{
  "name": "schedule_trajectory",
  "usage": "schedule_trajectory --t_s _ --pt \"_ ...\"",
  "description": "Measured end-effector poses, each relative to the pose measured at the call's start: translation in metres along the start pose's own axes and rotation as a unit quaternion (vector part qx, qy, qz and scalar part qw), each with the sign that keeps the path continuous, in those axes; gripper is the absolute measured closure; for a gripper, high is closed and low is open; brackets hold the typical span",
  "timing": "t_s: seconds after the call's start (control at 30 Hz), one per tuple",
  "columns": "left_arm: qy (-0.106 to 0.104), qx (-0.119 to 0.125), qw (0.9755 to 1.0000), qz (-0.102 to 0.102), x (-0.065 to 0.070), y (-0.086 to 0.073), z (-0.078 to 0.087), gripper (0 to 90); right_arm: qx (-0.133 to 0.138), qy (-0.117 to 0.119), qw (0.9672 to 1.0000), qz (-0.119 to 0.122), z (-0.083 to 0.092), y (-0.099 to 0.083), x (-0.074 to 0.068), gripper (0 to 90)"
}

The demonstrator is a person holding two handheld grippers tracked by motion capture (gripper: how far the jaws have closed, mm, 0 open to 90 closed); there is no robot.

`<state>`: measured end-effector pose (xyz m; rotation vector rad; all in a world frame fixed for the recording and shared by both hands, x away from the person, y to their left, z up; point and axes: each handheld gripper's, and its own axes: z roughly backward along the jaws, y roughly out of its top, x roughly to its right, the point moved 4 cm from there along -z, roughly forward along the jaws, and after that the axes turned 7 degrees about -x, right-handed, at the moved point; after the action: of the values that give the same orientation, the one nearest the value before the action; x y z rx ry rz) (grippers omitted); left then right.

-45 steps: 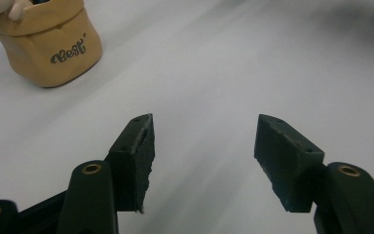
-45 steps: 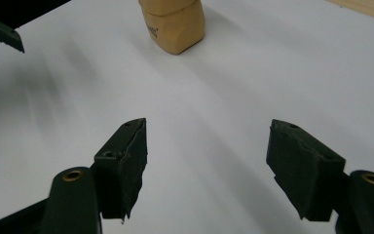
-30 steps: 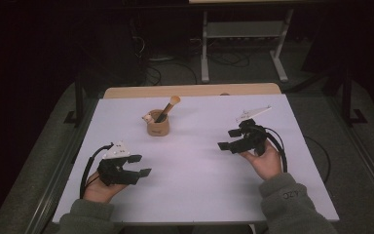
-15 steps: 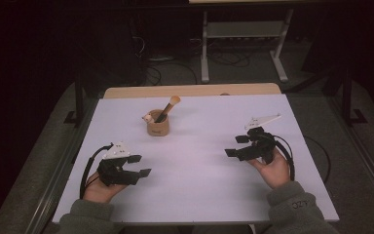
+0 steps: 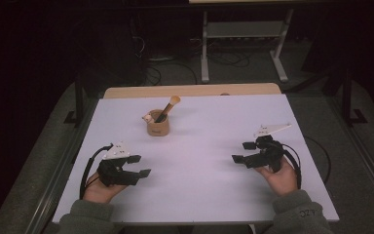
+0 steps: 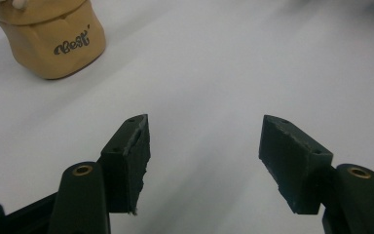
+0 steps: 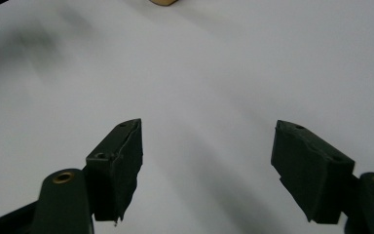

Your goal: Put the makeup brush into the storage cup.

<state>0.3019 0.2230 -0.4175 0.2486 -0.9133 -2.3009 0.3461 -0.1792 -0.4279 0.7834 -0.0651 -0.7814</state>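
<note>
From above, a tan cup (image 5: 158, 127) with a wooden brush (image 5: 168, 108) standing in it sits toward the table's (image 5: 204, 195) far side, well apart from both grippers. The left gripper (image 6: 202, 146) has its jaws spread with nothing between them, having just opened a little, and the cup is off to the upper left. The right gripper (image 7: 207, 151) likewise gapes wide over bare white tabletop.

Cup (image 5: 158, 127): tan, matt, wood-like, smooth; dark script printed on side (image 6: 71, 47). Brush (image 5: 168, 107) in cup: pale wooden-looking handle. Table (image 5: 214, 195): white top, smooth, matt, soft sheen; bare wood strip along far edge. Left gripper (image 6: 202, 146): black matt plastic, pad faces rough, frayed edges, brass-coloured rivets. Right gripper (image 7: 207, 151): same black matt plastic. Sleeves (image 5: 85, 219): grey-green knit cloth.
</note>
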Motion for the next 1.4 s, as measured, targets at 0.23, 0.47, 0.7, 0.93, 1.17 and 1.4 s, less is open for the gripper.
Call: schedule_trajectory --t_s 0.23,0.47,0.7,0.93,1.17,1.4 --pt "0.0 -0.005 1.0 -0.005 -0.001 -0.001 0.0 35.1 0.007 -0.004 1.0 -0.003 0.003 -0.009 0.001 26.1" --pt "0.002 -0.007 0.9999 -0.008 -0.003 -0.003 -0.001 34.1 0.005 -0.011 0.9999 -0.002 0.005 -0.016 0.001 26.2" --pt "0.002 -0.007 0.9999 -0.007 -0.004 -0.004 -0.002 33.0 -0.005 -0.02 0.9998 0.004 0.006 -0.023 -0.003 26.2" --pt "0.001 -0.009 0.9999 -0.004 -0.003 -0.005 -0.003 31.7 -0.007 -0.014 0.9999 0.004 0.008 -0.029 -0.006 26.2" --pt "0.002 -0.007 1.0 0.0 -0.004 -0.005 -0.004 28.5 0.0 -0.014 0.9999 0.002 0.01 -0.03 -0.006 25.4" --pt "0.004 -0.006 1.0 -0.002 -0.005 -0.005 -0.003 26.1 0.001 -0.02 0.9997 0.014 0.011 -0.029 -0.007 25.3"
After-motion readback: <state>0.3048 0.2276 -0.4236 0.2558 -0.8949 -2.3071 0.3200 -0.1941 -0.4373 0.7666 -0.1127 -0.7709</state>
